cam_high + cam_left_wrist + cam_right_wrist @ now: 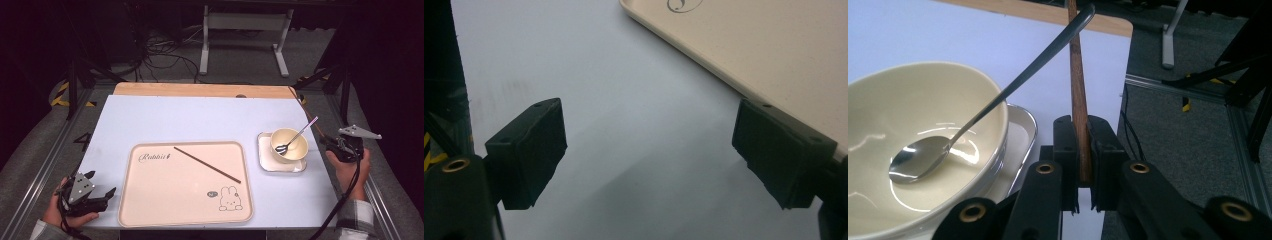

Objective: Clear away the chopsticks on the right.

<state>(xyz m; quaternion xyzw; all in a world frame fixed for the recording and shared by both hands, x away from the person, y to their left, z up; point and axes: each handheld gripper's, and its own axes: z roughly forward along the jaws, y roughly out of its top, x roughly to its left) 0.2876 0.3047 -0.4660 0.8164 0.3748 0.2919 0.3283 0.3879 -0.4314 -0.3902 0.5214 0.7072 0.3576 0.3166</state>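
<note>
My right gripper [327,144] [1081,125] is shut on a brown chopstick [304,106] [1078,75] at the table's right edge, and the stick points away toward the far edge. Just left of it a cream bowl [280,134] [923,100] stands on a small white plate [265,161] [1020,135]. A metal spoon [295,137] [918,162] rests in the bowl with its handle leaning over the rim. A second chopstick [207,165] lies slantwise on the beige rabbit tray [165,200] [774,45]. My left gripper [102,184] [649,150] rests open beside the tray's near left corner, with nothing between its jaws.
The white tabletop [200,117] ends at a wooden strip [200,90] along the far edge. Metal frame rails [45,165] run along both sides, and the floor drops off to the right of my right gripper. A desk's legs and cables [165,55] lie on the floor beyond.
</note>
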